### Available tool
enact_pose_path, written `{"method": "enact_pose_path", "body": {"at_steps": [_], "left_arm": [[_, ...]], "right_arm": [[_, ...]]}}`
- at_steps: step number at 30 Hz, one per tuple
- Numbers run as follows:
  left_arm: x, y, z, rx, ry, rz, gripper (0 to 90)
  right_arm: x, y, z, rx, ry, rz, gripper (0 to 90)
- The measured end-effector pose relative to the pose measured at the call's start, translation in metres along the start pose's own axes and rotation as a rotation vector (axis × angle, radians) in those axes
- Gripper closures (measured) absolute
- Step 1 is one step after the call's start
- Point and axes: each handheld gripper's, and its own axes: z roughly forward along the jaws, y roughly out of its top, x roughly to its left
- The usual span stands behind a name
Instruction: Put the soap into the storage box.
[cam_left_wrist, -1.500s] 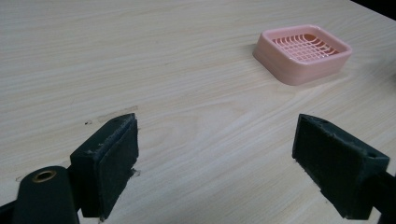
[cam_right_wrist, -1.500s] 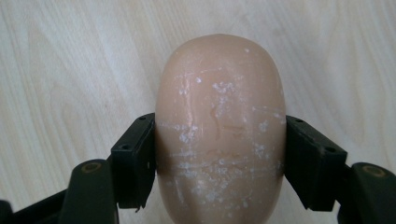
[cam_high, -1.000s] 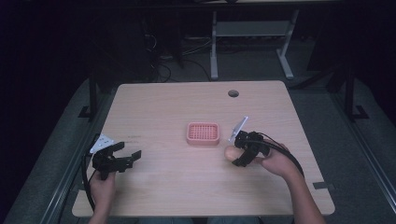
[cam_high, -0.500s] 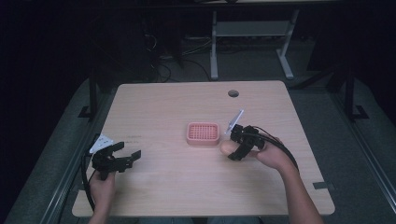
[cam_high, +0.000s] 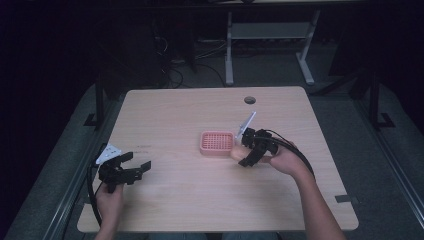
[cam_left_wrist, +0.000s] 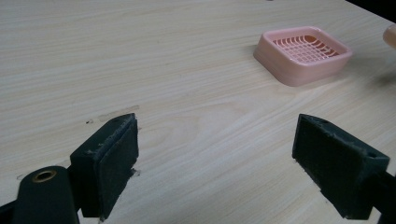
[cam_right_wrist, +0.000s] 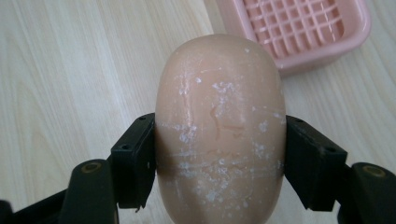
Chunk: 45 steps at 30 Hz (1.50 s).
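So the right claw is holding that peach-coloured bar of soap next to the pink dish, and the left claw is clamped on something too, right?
Not quite. The right claw does grip the soap beside the pink dish, but the left claw holds nothing: the left gripper view shows its jaws wide apart over the bare table.

Bench (cam_high: 200, 200) evenly lit from above, surroundings nearly black; high view soft and grainy, claw views sharper, shadows faint.
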Motion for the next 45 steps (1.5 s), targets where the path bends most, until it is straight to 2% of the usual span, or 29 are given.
{"method": "enact_pose_path", "body": {"at_steps": [4, 20, 30, 33, 35, 45], "left_arm": [[0.000, 0.000, 0.000, 0.001, -0.001, -0.002, 14.2], [0.000, 0.000, 0.000, -0.008, 0.002, -0.002, 14.2], [0.001, 0.000, -0.001, -0.010, 0.002, -0.004, 14.2], [0.001, 0.000, -0.001, -0.011, 0.002, -0.003, 14.2], [0.001, 0.000, -0.001, -0.009, 0.002, -0.004, 14.2], [0.001, 0.000, -0.001, -0.012, 0.000, -0.006, 14.2]], "right_arm": [[0.001, 0.014, -0.001, 0.008, -0.004, -0.029, 32.0], [-0.009, 0.040, -0.004, 0.013, -0.001, -0.048, 32.0], [-0.015, 0.062, -0.006, 0.023, -0.022, -0.080, 32.0], [-0.018, 0.067, -0.007, 0.013, -0.013, -0.069, 32.0], [-0.021, 0.073, -0.008, 0.024, -0.025, -0.075, 32.0], [-0.028, 0.088, -0.010, 0.005, -0.035, -0.082, 32.0]]}}
